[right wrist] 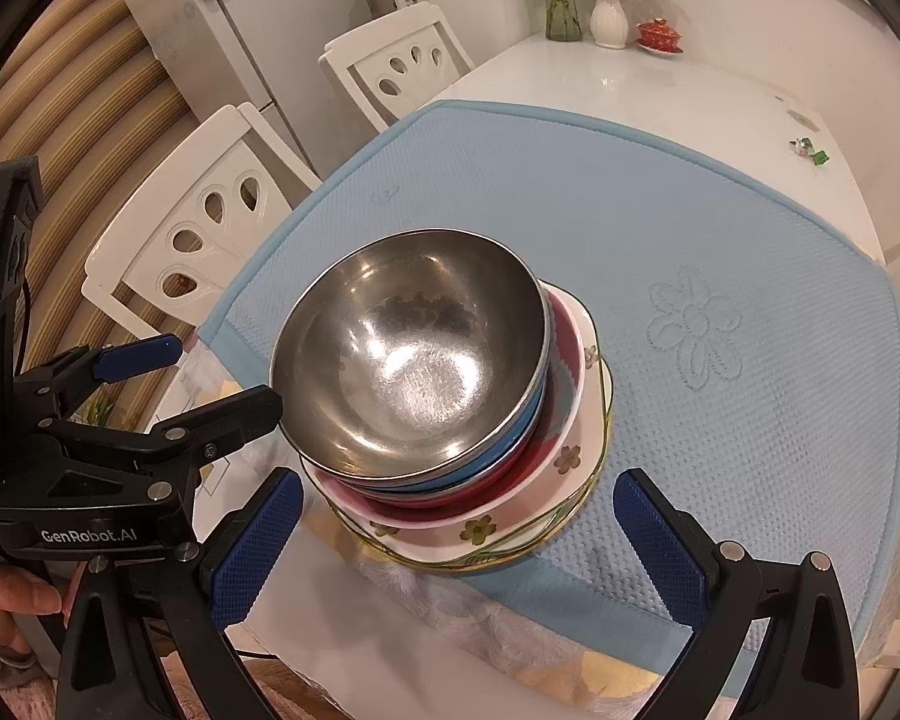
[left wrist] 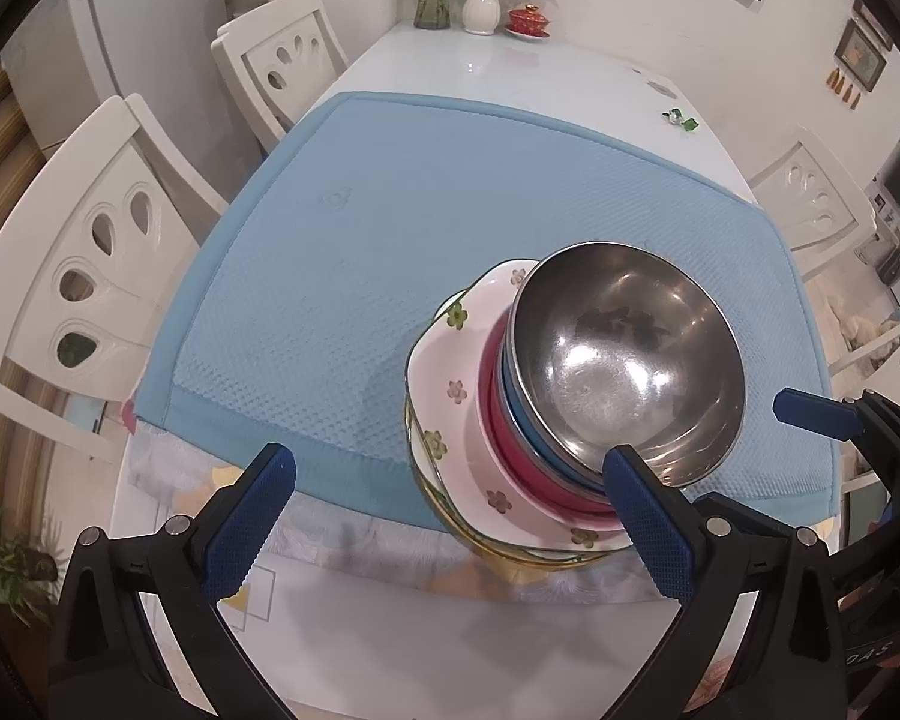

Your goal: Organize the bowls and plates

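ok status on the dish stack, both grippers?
Left gripper open, empty. Right gripper open, empty. Steel bowl tops nested bowls on floral plates, at blue mat near edge. Nothing in the way.

Both wrist views are bright and evenly lit from overhead, with white glare pooling in the bottom of the steel bowl point(left wrist: 624, 360) and a softer sheen on the glossy table point(left wrist: 510, 69) beyond it. Shadows beneath the bowl are faint. Around the bowl focus is crisp, while fisheye bending curves everything toward the black corners.
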